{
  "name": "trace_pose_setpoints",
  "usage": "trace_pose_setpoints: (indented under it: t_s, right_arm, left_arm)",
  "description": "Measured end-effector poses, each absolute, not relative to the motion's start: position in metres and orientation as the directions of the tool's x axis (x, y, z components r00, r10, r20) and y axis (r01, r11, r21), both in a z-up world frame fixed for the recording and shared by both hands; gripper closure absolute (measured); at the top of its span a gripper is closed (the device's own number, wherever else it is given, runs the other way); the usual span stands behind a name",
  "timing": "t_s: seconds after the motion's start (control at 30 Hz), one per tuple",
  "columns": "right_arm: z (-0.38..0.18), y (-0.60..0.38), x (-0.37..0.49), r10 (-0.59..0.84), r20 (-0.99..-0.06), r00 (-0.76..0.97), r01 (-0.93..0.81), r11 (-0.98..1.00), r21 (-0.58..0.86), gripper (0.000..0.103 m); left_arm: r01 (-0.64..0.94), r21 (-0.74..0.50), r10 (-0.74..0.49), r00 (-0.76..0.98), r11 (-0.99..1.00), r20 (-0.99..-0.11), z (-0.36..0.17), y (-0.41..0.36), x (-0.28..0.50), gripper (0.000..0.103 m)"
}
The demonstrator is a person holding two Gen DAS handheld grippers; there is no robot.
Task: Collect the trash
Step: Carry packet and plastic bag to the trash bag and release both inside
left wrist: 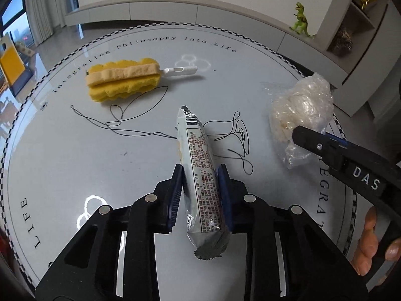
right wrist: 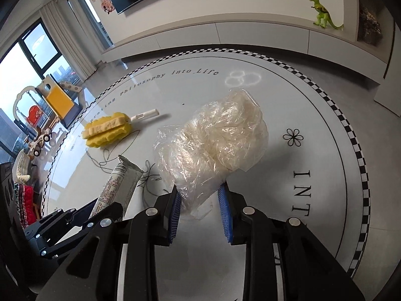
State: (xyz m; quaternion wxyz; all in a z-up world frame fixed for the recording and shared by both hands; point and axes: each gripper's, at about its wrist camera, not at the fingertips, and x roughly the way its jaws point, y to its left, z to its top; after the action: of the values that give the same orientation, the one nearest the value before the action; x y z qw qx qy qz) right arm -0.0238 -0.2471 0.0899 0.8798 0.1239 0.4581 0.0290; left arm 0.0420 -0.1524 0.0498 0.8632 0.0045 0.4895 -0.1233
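Note:
My left gripper (left wrist: pixel 200 175) is shut on a silver snack wrapper (left wrist: pixel 198 155) printed with red text, held off the round white table (left wrist: pixel 75 150); the wrapper sticks out past both ends of the pads. In the right wrist view the same wrapper (right wrist: pixel 120 183) and the left gripper (right wrist: pixel 100 213) appear at lower left. My right gripper (right wrist: pixel 199 195) is shut on the lower end of a crumpled clear plastic bag (right wrist: pixel 215 140), which bulges above the blue pads. From the left wrist view that bag (left wrist: pixel 300 110) hangs at the right, in the right gripper (left wrist: pixel 308 138).
A yellow sponge brush (left wrist: pixel 122 80) with a white handle lies at the table's far left. Loose black thread (left wrist: pixel 140 125) curls across the middle. A green toy dinosaur (left wrist: pixel 300 20) stands on a low cabinet behind. Toys (right wrist: pixel 45 115) sit on the floor at the left. A hand (left wrist: pixel 371 238) holds the right gripper.

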Motion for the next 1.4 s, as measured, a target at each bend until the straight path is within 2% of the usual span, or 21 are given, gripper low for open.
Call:
trace_pose_setpoints:
  t_s: [0.57,1.1,1.4]
  right_arm:
    - [0.121,-0.094,-0.089,0.239,-0.790,0.565,-0.157,0.971,0.181,0.073]
    - [0.106,0.078,-0.174,0.385,-0.803,0.454,-0.443,0.880,0.171,0.073]
    - [0.089,0.165,-0.236,0.476,-0.811,0.340,-0.609,0.769,0.196,0.073]
  left_arm:
    - [0.075,-0.163,-0.176,0.590,0.984,-0.788,0.077,-0.010,-0.056,0.074]
    - [-0.181,-0.172,-0.017,0.638,0.968,-0.770,0.072,0.146,-0.182,0.075]
    - [-0.376,-0.140,0.136,0.620,0.916,-0.773,0.053,0.218,-0.263,0.075]
